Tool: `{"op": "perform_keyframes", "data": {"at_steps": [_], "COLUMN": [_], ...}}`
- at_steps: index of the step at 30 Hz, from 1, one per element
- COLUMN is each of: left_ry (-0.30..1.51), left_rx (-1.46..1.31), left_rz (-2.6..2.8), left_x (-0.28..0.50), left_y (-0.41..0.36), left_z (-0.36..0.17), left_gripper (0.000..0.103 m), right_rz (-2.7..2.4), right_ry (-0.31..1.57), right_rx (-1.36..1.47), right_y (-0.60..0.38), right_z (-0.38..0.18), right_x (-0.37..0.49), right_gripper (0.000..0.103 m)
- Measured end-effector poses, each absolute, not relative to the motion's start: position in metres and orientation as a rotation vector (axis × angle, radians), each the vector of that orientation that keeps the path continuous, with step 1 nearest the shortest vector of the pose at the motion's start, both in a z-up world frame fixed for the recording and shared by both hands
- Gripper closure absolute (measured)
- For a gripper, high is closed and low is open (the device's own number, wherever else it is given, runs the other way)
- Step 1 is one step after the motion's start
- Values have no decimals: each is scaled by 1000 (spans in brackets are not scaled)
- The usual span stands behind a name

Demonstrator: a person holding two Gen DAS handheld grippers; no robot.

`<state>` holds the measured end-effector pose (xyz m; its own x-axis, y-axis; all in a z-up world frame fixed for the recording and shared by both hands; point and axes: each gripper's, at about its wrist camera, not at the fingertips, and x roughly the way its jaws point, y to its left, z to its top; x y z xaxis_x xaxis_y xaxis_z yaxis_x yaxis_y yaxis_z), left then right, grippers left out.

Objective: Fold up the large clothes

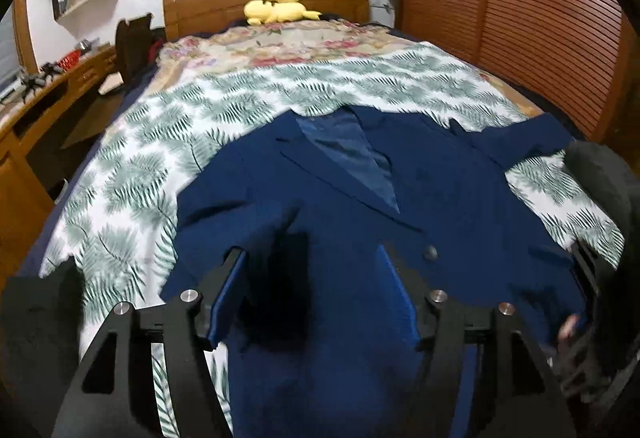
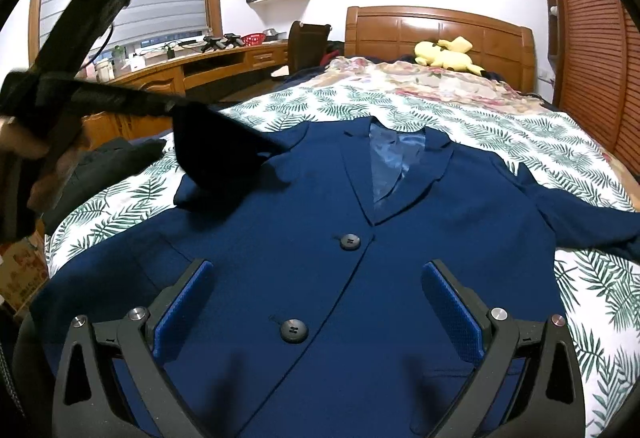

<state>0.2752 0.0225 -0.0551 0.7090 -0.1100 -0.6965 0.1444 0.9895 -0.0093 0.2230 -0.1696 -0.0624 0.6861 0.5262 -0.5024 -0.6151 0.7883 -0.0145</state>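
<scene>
A navy blue blazer [image 2: 304, 222] lies face up on the bed, lapels toward the headboard, two dark buttons down its front; it also shows in the left wrist view [image 1: 360, 206]. Its right sleeve [image 2: 592, 218] stretches out to the right. My left gripper [image 1: 316, 270] is open just above the blazer's left side, jaws wide apart and empty. It appears in the right wrist view [image 2: 100, 38] as a blurred black shape over the blazer's left shoulder. My right gripper [image 2: 316, 278] is open and empty above the blazer's lower front, around the buttons.
The bed has a white leaf-print sheet [image 2: 500, 126] and a floral blanket [image 1: 280, 42] near the wooden headboard [image 2: 440, 30]. A yellow plush toy [image 1: 280, 8] lies by the headboard. A wooden desk [image 2: 208, 66] runs along the left; a slatted wardrobe [image 1: 500, 18] stands on the right.
</scene>
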Motion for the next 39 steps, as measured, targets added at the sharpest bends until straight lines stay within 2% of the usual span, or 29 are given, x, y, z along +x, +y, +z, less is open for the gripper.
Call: {"op": "perform_keyframes", "data": {"at_steps": [12, 27, 28, 29, 32, 39], "left_ry": [854, 982, 983, 983, 958, 810], "left_rx": [63, 143, 119, 101, 106, 159], "left_rz": [-117, 29, 18, 2, -2, 13], "left_x": [232, 300, 303, 305, 307, 314], "left_y": [53, 87, 89, 89, 83, 59], "left_z": [-112, -164, -163, -162, -148, -82], "left_gripper": [38, 38, 44, 68, 93, 95], "right_rz": [645, 647, 648, 650, 654, 654], "right_ry": [513, 525, 525, 525, 525, 513], "right_rx": [-207, -220, -220, -219, -217, -211], "right_y": [-176, -173, -173, -174, -174, -178], "right_z": [-63, -63, -63, -63, -62, -60], "right_x": [222, 223, 223, 223, 223, 220], "right_gripper": [0, 0, 0, 0, 0, 0]}}
